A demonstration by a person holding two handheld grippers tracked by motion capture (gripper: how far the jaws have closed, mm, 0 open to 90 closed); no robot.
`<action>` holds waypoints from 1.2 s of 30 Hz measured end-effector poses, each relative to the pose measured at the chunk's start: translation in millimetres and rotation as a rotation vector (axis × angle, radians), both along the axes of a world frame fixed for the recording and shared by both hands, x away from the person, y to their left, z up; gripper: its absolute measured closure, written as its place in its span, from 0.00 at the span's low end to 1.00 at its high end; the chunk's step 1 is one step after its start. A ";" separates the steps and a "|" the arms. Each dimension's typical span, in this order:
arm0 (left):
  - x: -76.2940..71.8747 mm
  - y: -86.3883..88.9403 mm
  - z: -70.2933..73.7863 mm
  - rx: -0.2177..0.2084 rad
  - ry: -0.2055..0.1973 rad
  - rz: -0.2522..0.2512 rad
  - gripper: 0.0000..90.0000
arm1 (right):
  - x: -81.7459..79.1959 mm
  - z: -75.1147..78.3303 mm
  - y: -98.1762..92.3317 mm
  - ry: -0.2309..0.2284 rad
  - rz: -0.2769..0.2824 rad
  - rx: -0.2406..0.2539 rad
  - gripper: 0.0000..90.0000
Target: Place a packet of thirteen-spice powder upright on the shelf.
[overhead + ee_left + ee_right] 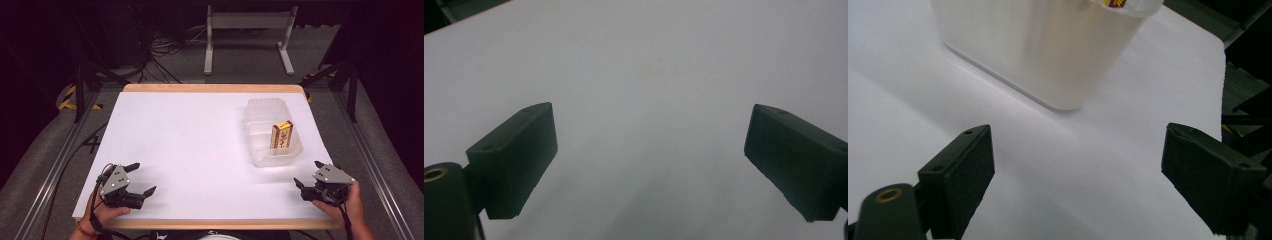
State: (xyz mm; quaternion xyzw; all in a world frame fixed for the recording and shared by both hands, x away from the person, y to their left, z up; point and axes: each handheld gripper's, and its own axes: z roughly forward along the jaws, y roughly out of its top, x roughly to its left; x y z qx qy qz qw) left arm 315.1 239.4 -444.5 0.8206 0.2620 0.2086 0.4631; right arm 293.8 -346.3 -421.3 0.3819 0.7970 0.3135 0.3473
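White table top (200, 150) takes up most of the high view, w/ a translucent plastic container (272, 132) standing on its right half, and a small yellow-and-red box (281, 135) upright inside it, in the near compartment, leaning against or just beside a divider rib; can't tell which. Nearest tool to that stuff is the right gripper (308, 176), so the likely job is getting the box out of the tub or shifting the tub itself. Main risk, as I judge it: the tub looks light and thin-walled, so a jaw nudging the near wall would prob. slide it across the smooth sheet instead of gripping it, or tip the box over inside. Going for the box from above, the jaws could snag the rim or a rib, since the compartment is narrow. In the right gripper view the tub's rounded near wall (1048, 45) sits close ahead and a bit left of centre, so a straight push forward would hit plastic, not the box. Pose: right gripper rests low at the near right edge, hand (345, 200) behind it, jaws spread wide, nothing between them. Left gripper (142, 179) sits at the near left corner, well apart from the tub, jaws also wide apart over bare sheet, holding nothing.
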 end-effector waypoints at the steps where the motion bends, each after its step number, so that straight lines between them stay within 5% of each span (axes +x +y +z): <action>1: 0.0 0.2 0.0 -0.004 0.002 0.001 0.08 | -1.8 -0.9 -2.3 -0.002 -0.004 0.018 0.15; 7: 0.4 1.9 0.8 -0.006 -0.006 0.004 0.08 | -8.3 -7.5 -13.6 -0.028 -0.034 0.096 0.16; 13: 0.4 1.5 0.6 -0.001 -0.009 0.004 0.08 | -11.6 -11.5 -16.0 -0.044 -0.055 0.116 0.16; 27: 3.0 -1.4 0.4 -0.002 -0.010 -0.016 0.08 | -19.1 -10.3 -18.7 -0.082 -0.118 0.117 0.16; 36: 6.1 -3.8 -0.7 0.009 0.000 -0.006 0.08 | -15.1 -13.2 -17.8 -0.062 -0.135 0.116 0.16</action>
